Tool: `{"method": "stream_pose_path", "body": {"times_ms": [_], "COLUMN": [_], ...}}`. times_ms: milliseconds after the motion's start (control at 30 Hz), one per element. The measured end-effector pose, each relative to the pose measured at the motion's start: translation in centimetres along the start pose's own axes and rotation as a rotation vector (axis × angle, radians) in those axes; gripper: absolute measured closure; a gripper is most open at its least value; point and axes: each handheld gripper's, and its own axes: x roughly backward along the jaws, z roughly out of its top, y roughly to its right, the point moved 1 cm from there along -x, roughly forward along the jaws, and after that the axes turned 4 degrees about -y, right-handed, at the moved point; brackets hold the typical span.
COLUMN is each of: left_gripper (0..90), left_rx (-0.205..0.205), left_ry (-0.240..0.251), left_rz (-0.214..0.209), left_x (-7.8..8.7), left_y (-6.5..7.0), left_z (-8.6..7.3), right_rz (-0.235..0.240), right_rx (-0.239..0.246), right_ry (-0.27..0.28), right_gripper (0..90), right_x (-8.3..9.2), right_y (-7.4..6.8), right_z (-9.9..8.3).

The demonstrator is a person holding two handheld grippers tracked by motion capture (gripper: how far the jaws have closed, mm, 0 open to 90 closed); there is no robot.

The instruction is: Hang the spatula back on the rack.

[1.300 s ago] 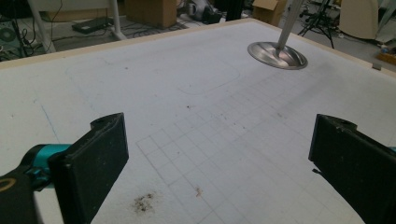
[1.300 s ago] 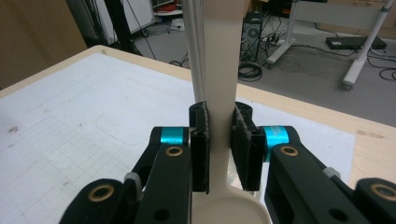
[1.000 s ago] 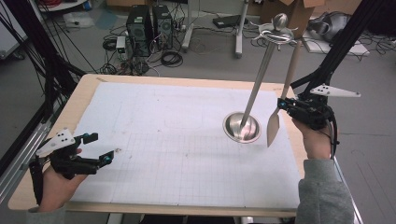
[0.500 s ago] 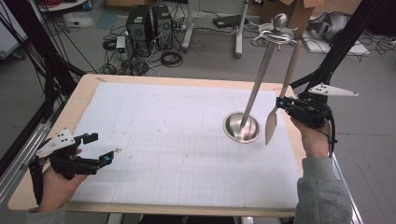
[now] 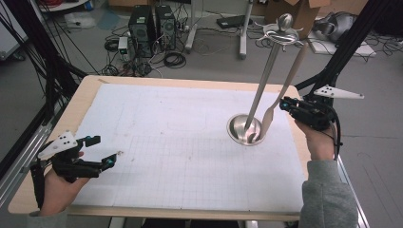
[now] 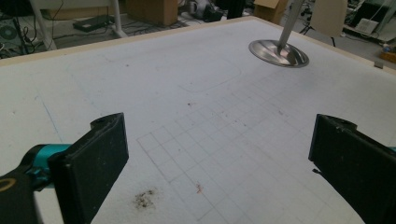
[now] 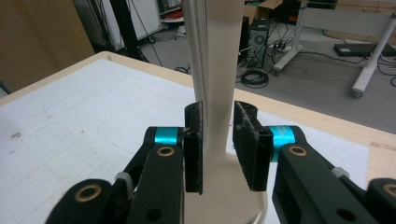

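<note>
A tall metal stand (image 5: 266,80) rises from a round base (image 5: 244,129) at the right of the white mat. A cream spatula (image 5: 291,71) hangs from the hook ring at its top, blade down beside the base. My right gripper (image 5: 284,102) sits at the spatula's neck. In the right gripper view the neck (image 7: 217,70) runs up between the two pads (image 7: 194,140). The jaws have just been opening and now stand loosely beside it. My left gripper (image 5: 103,150) rests open and empty low at the mat's front left (image 6: 219,154). The stand's base (image 6: 278,51) lies far ahead of it.
The gridded white mat (image 5: 180,142) covers most of the wooden table (image 5: 90,88). Black frame posts (image 5: 47,71) stand at the left, and another slants at the right. On the floor behind lie computer towers (image 5: 152,23), cables and cardboard boxes.
The right jaws have parted slightly around the spatula. The spatula's blade has swung left, closer to the stand's base. The left gripper has stayed put.
</note>
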Motion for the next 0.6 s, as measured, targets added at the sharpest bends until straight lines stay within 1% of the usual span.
{"method": "stream_pose_path", "body": {"times_ms": [100,167,233,300,367,467,533,567,600], "left_gripper": [5.2,5.2,5.2,5.2,5.2,5.2,5.2,5.2,5.2], "left_rx": [-0.002,-0.001,0.000,-0.007,-0.007,0.000,0.000,0.002,0.001], "left_ry": [-0.002,-0.003,-0.002,0.003,0.009,0.012,0.012,0.014,0.013], "left_rz": [-0.001,0.002,0.003,0.004,0.005,0.010,0.008,0.008,0.007], "left_x": [0.0,0.0,0.0,0.1,0.2,0.2,0.2,0.2,0.2], "left_y": [-0.1,-0.1,-0.1,0.0,-0.1,-0.2,-0.3,-0.3,-0.3], "left_z": [0.0,0.0,0.0,0.0,0.1,0.2,0.2,0.2,0.3], "right_rz": [-0.001,-0.002,0.002,-0.009,-0.016,-0.009,0.003,0.006,-0.008], "right_rx": [0.005,0.007,-0.010,-0.015,-0.027,-0.052,-0.068,-0.067,-0.058], "right_ry": [0.003,0.017,0.019,0.025,0.042,0.051,0.057,0.058,0.058], "right_gripper": [65.3,60.2,55.2,49.7,44.1,36.1,32.7,29.3,25.5], "right_x": [0.1,0.1,0.2,0.2,0.3,0.4,0.6,0.6,0.6], "right_y": [-0.1,-0.2,-0.2,-0.1,-0.2,-0.4,-0.6,-0.8,-1.0], "right_z": [0.0,-0.1,-0.3,-0.6,-0.9,-1.4,-1.8,-1.9,-2.0]}}
